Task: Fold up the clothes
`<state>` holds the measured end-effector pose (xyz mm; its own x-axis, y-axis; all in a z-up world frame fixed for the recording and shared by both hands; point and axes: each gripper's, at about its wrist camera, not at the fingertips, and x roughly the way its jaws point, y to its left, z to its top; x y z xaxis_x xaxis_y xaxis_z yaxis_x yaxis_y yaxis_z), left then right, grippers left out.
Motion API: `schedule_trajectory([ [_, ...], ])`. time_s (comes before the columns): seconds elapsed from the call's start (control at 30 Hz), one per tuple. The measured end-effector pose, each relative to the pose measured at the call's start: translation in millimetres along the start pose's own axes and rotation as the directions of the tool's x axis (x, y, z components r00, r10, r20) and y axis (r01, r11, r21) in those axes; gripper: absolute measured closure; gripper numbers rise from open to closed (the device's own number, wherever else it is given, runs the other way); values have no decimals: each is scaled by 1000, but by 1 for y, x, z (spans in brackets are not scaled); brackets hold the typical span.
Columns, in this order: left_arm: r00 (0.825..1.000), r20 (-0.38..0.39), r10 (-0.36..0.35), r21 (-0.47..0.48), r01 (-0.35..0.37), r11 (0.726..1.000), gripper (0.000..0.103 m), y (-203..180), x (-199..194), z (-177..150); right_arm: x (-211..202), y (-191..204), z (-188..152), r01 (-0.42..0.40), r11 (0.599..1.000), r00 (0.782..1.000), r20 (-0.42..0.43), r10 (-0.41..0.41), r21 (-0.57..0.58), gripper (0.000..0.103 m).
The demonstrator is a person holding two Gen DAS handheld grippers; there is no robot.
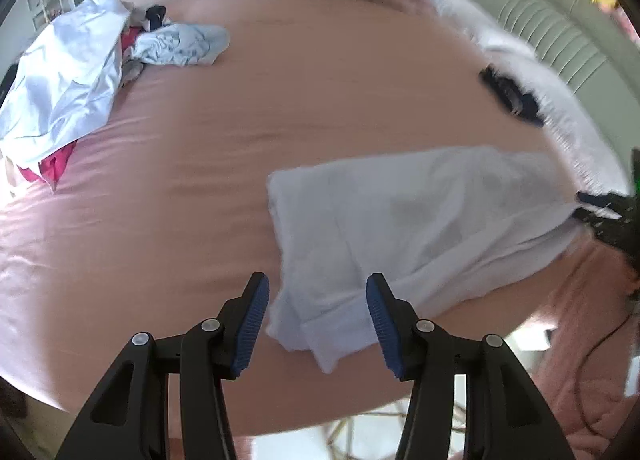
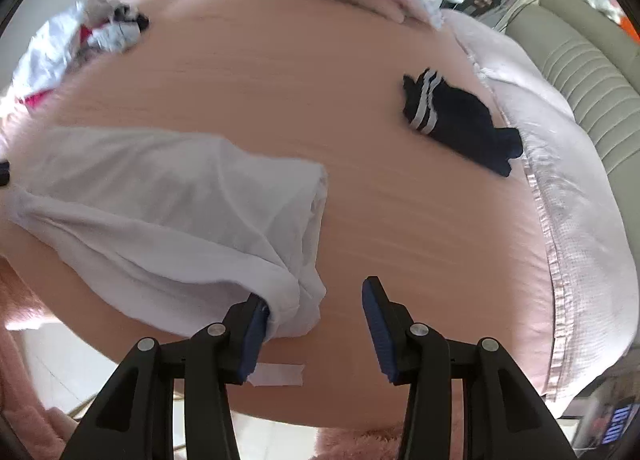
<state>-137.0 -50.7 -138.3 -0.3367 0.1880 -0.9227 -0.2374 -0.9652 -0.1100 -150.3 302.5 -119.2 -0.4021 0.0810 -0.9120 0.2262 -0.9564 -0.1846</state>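
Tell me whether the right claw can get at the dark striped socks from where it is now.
Probably yes. The right claw stands open over bare pink sheet, touching only the white garment's edge. Nothing lies between it and the dark striped socks, though they sit well ahead.

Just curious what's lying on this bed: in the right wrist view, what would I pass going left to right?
Jumbled pile of clothes → folded white garment → dark navy item with white stripes → pale pink blanket with satin edge.
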Motion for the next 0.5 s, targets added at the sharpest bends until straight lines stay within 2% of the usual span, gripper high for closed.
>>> schedule_trajectory([
  [0.07,995,-63,76,20,-74,997,55,1,15,-2,16,-4,1,7,1000,999,-33,-6,3,57],
  [0.13,988,-82,131,65,-126,990,51,4,24,-5,20,-16,-4,-10,999,999,-46,12,46,57],
  [0.3,986,-82,143,67,-138,988,46,16,20,-3,20,-49,-18,-116,980,990,-56,127,164,56],
  [0.4,987,-57,149,60,-145,988,46,15,12,-2,18,-37,-19,-93,991,989,-109,104,100,50],
  [0.43,990,-33,134,53,-132,990,46,13,6,-2,17,-29,-18,-93,994,987,-125,99,54,50],
  [0.5,997,9,75,47,-76,996,46,7,-4,-2,5,-16,-15,-146,989,983,-114,146,3,48],
])
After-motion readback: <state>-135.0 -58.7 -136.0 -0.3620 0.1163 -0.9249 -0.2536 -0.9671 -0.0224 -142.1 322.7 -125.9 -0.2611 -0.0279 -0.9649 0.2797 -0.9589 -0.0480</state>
